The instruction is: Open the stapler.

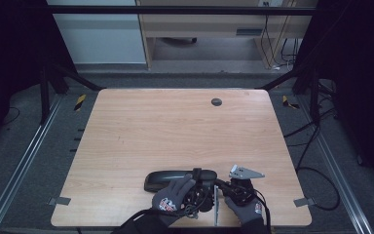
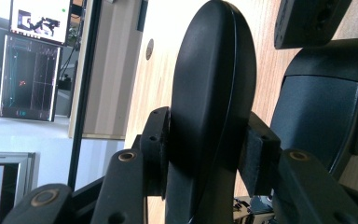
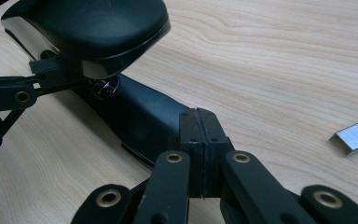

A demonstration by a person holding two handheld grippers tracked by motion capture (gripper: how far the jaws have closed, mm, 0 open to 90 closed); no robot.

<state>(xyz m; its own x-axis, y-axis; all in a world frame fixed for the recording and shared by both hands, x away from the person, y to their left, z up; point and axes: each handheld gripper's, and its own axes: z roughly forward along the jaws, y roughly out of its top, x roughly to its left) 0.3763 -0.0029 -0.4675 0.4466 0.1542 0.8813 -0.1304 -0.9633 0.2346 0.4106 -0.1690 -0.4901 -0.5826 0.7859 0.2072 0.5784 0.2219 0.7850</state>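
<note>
From the high view, I hold a black stapler (image 1: 175, 178) at the bench's (image 1: 175, 126) six o'clock edge. The left gripper view shows my left tongs (image 2: 209, 154) clamping its lid. In the right gripper view, my right tongs (image 3: 199, 154) are pressed together against its base, a staple strip (image 3: 356, 134) at three o'clock, seemingly not yet loaded.

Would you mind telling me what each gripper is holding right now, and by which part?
The left gripper clamps the stapler's hinged top arm across its sides. The right gripper is shut, pads together, with nothing visibly between them.
</note>
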